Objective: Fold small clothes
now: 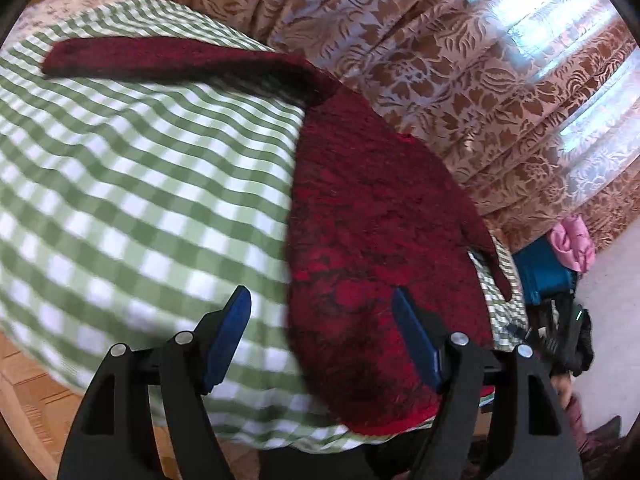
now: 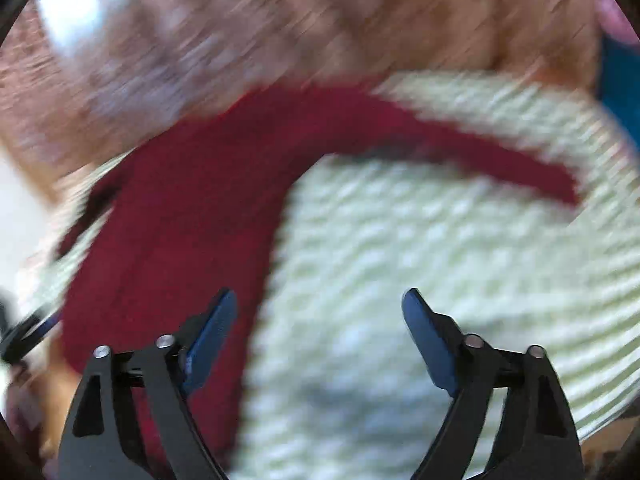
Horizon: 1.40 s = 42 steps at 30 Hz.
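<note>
A dark red fuzzy sweater lies flat on the green-and-white checked cloth. One long sleeve stretches to the far left. My left gripper is open and empty, just above the sweater's left edge near its hem. In the blurred right wrist view the sweater lies at the left with a sleeve reaching right. My right gripper is open and empty above the sweater's right edge and the checked cloth.
A brown floral curtain hangs behind the table. A pink cloth on a blue item sits at the right, beside dark gear. The wooden floor shows at the lower left.
</note>
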Available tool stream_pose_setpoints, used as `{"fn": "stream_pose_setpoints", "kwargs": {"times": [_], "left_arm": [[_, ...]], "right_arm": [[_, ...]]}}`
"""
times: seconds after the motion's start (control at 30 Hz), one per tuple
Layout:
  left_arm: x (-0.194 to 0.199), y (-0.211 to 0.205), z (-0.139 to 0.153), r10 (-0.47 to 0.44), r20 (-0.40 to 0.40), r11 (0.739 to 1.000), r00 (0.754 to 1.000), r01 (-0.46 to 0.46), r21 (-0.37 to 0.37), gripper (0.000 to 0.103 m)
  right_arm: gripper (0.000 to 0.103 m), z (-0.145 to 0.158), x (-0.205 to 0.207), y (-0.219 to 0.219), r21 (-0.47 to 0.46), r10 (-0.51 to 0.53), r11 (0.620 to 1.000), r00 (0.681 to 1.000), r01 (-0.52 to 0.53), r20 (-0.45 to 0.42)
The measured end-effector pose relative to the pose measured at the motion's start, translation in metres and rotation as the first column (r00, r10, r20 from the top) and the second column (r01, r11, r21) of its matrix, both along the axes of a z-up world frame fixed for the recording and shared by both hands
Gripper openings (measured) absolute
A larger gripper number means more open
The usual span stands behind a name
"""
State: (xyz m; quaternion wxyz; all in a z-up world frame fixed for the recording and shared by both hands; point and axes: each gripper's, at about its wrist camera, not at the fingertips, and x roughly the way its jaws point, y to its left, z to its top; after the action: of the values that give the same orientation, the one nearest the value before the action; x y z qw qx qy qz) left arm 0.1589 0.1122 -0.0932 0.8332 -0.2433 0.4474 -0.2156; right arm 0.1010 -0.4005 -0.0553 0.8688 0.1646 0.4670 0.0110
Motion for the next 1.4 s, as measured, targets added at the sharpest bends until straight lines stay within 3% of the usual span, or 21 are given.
{"fn": "stream_pose_setpoints", "kwargs": {"times": [0.03,0.1,0.13,0.17,0.2,0.27,0.37,0.43,0.53,0.67,0.77,0.83,0.9,0.93,1.07,1.13,1.2,1.27,1.4], "left_arm": [[0.005,-0.006,-0.006,-0.009,-0.016,1.0,1.0,0.008,-0.025,0.072],[0.014,-0.014,-0.016,-0.018,-0.047,0.998,0.999,0.016,-0.057,0.058],[0.018,-0.02,-0.018,-0.019,-0.052,1.0,0.998,0.017,-0.025,0.032],[0.021,-0.024,-0.018,-0.02,-0.05,1.0,0.999,0.02,0.0,0.027],[0.021,-0.027,-0.013,-0.025,-0.041,1.0,0.999,0.025,0.012,0.024],[0.016,-0.029,0.009,-0.048,0.005,0.998,0.999,0.048,0.035,0.021],[0.004,-0.027,0.045,-0.084,0.071,0.994,0.994,0.079,0.072,0.02],[-0.005,-0.028,0.058,-0.11,0.089,0.987,0.99,0.099,0.129,0.02],[-0.01,-0.027,0.048,-0.114,0.039,0.965,0.993,0.102,0.24,0.021],[-0.014,-0.024,0.005,-0.03,-0.075,0.923,0.997,0.057,0.38,0.036],[-0.019,-0.012,0.004,0.031,-0.069,0.945,0.997,-0.007,0.326,0.044],[-0.02,-0.009,0.018,0.053,-0.009,0.955,0.999,-0.049,0.292,0.048],[-0.019,-0.012,0.027,0.046,0.039,0.96,0.998,-0.055,0.275,0.049],[-0.017,-0.018,0.033,0.031,0.071,0.963,0.997,-0.049,0.265,0.051],[-0.005,-0.055,0.036,-0.037,0.098,0.973,0.995,0.013,0.231,0.056],[0.001,-0.077,0.03,-0.074,0.078,0.973,0.994,0.054,0.226,0.056],[0.004,-0.1,0.024,-0.12,0.058,0.967,0.991,0.103,0.234,0.056],[0.004,-0.118,0.021,-0.16,0.045,0.96,0.986,0.144,0.241,0.056],[0.003,-0.146,0.017,-0.195,0.024,0.943,0.981,0.181,0.279,0.056]], "right_arm": [[0.074,-0.015,-0.009,0.02,0.084,0.046,0.996,0.999,-0.043,-0.027],[0.064,-0.036,-0.016,0.047,0.154,0.103,0.984,0.991,-0.089,-0.084],[0.059,-0.046,-0.018,0.06,0.158,0.127,0.981,0.986,-0.108,-0.11],[0.047,-0.054,-0.019,0.071,0.152,0.143,0.981,0.981,-0.123,-0.132],[0.035,-0.055,-0.019,0.082,0.106,0.146,0.986,0.98,-0.132,-0.136],[0.022,-0.045,-0.016,0.09,0.087,0.168,0.984,0.979,-0.158,-0.117],[0.019,-0.007,-0.017,0.088,0.045,0.184,0.982,0.982,-0.182,-0.036],[0.018,0.016,-0.022,0.081,0.028,0.189,0.982,0.982,-0.189,0.013],[0.018,0.026,-0.035,0.074,0.028,0.214,0.976,0.977,-0.215,0.016],[0.018,-0.013,-0.049,0.091,0.04,0.252,0.968,0.963,-0.25,-0.09],[0.018,-0.043,-0.051,0.098,0.047,0.24,0.971,0.958,-0.235,-0.157],[0.024,-0.043,-0.051,0.09,0.112,0.228,0.971,0.963,-0.213,-0.142],[0.051,-0.036,-0.047,0.072,0.174,0.202,0.968,0.972,-0.18,-0.116],[0.057,-0.031,-0.046,0.062,0.173,0.174,0.972,0.98,-0.156,-0.096],[0.06,-0.017,-0.045,-0.015,0.227,-0.093,0.97,0.996,0.092,-0.009],[0.059,-0.017,-0.047,-0.055,0.244,-0.235,0.944,0.972,0.224,0.016],[0.06,-0.019,-0.043,-0.106,0.299,-0.394,0.88,0.919,0.368,0.029],[0.059,-0.025,-0.036,-0.155,0.361,-0.538,0.793,0.842,0.492,0.033],[0.056,-0.042,-0.011,-0.211,0.426,-0.683,0.66,0.73,0.619,-0.002]]}}
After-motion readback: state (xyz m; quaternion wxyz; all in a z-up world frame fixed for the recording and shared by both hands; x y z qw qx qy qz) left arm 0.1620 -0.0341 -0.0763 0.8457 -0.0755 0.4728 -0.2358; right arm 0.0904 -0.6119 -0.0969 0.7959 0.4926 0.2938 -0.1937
